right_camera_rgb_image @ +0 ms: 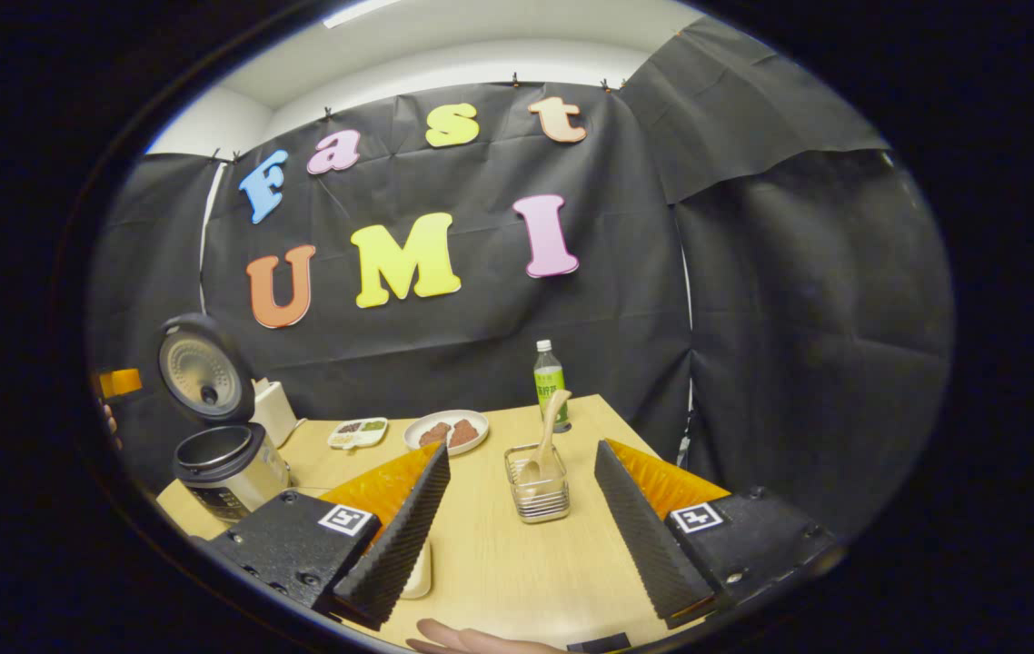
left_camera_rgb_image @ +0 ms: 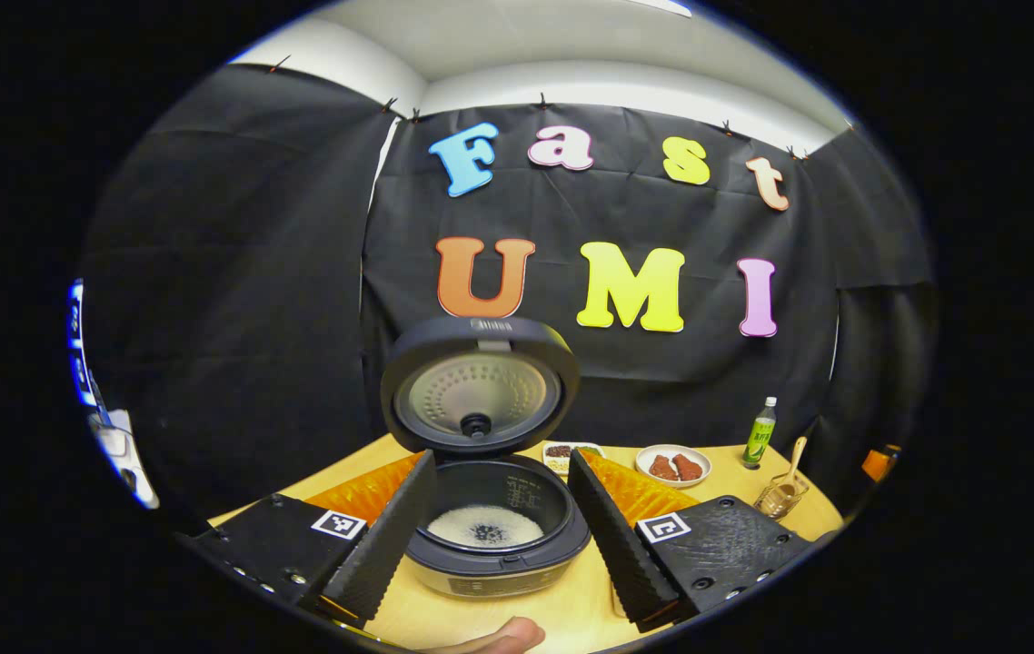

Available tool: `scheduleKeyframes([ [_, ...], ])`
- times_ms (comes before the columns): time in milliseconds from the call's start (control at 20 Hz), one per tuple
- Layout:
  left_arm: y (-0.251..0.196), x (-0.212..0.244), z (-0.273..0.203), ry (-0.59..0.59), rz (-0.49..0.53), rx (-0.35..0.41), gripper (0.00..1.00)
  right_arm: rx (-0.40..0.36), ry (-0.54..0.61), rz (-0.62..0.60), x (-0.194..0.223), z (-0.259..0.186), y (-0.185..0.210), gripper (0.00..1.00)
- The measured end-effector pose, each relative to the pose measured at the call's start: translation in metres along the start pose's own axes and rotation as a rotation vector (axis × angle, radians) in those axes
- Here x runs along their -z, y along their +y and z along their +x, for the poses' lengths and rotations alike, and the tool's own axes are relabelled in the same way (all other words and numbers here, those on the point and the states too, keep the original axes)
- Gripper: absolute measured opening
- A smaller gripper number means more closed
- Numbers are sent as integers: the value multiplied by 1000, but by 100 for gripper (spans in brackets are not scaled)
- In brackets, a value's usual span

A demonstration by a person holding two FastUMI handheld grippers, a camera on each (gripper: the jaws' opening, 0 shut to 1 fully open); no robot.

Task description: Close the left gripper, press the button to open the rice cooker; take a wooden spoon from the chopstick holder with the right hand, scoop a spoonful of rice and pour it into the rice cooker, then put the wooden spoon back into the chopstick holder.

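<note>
Right now the left gripper [left_camera_rgb_image: 501, 527] hangs with its ribbed fingers spread wide and nothing between them, pointed straight at the rice cooker [left_camera_rgb_image: 497, 536], which stands on the wooden table [left_camera_rgb_image: 571, 609] just ahead of the fingertips. The cooker's lid [left_camera_rgb_image: 479, 386] is swung up and stands upright behind the pot, and a shallow layer of rice [left_camera_rgb_image: 484, 525] lies in the dark inner bowl. Off to the right of this gripper, farther back on the table, sit a small tray [left_camera_rgb_image: 571, 454], a white plate [left_camera_rgb_image: 673, 465] with reddish pieces, a green bottle [left_camera_rgb_image: 760, 434] and the chopstick holder [left_camera_rgb_image: 780, 495] with the wooden spoon [left_camera_rgb_image: 793, 459] leaning in it. The right gripper [right_camera_rgb_image: 521, 522] is likewise opened wide and empty, its fingers framing the chopstick holder [right_camera_rgb_image: 537, 481] just ahead; the wooden spoon [right_camera_rgb_image: 546, 436] stands tilted inside it, handle up. Far to this gripper's left the open rice cooker [right_camera_rgb_image: 228, 468] is seen near the table's edge, with the plate [right_camera_rgb_image: 446, 431] and bottle [right_camera_rgb_image: 550, 381] farther back
</note>
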State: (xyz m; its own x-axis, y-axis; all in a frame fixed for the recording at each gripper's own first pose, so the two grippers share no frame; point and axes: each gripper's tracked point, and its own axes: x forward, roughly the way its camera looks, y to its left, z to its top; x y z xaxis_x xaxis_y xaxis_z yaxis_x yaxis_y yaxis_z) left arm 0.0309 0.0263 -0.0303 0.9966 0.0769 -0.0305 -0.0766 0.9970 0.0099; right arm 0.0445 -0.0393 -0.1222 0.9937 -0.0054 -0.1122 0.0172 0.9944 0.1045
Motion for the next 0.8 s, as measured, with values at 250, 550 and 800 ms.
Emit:
scheduleKeyframes([
  [250, -11, 0, -27, -22, 27, 26, 95, 7, 11, 4, 7, 11, -7, 100],
  [550, -22, 10, -50, -39, 27, 42, 95, -11, 14, 26, 20, 52, -21, 100],
  [800, -33, 9, -65, -86, 40, 66, 95, -41, 76, 21, 35, 103, -21, 100],
])
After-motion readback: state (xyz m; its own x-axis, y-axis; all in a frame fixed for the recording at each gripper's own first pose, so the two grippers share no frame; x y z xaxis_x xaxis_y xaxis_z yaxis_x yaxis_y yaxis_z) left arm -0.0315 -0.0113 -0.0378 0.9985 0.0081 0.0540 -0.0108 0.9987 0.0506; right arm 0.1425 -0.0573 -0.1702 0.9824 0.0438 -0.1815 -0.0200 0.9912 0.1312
